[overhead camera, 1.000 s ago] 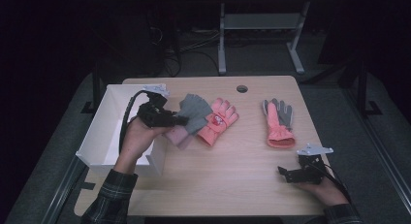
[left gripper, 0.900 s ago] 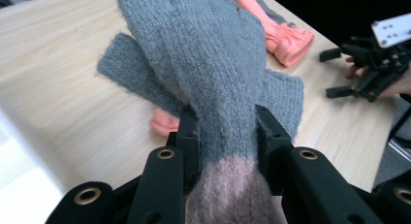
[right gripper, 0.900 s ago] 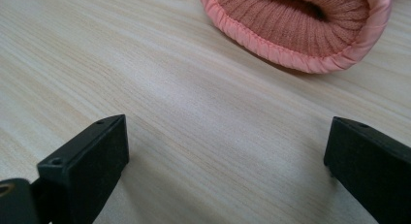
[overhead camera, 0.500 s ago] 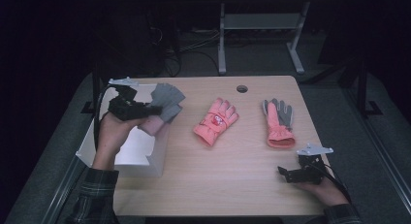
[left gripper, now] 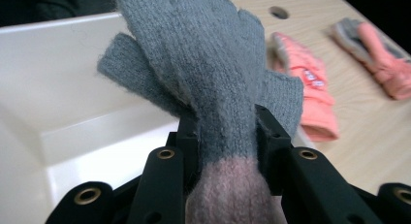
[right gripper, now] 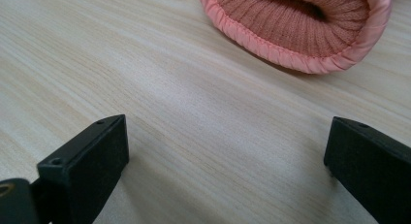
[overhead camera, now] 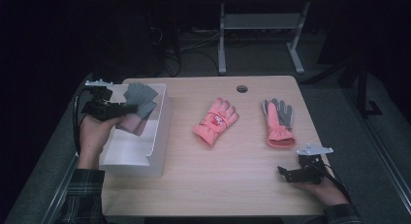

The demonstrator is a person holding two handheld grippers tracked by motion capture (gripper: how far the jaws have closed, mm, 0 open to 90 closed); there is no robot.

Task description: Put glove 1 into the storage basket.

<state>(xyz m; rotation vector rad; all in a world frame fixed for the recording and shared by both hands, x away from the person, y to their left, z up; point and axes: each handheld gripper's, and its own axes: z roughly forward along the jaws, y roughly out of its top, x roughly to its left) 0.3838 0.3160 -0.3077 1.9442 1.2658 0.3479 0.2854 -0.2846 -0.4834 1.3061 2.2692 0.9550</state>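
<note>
The grey glove [left gripper: 213, 73], on the tabletop [overhead camera: 232, 185] a second ago, now hangs over the white bin [overhead camera: 160, 136] at left, clamped in the left hand-held gripper [overhead camera: 127, 107] (release looks next). Two pink gloves [overhead camera: 215, 122] remain. The right hand-held gripper [overhead camera: 288, 174] rests near-right, jaws apart.

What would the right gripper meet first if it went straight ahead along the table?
Probably the open cuff of the pink glove, which lies ahead of the open right gripper; bare table lies between them.
</note>
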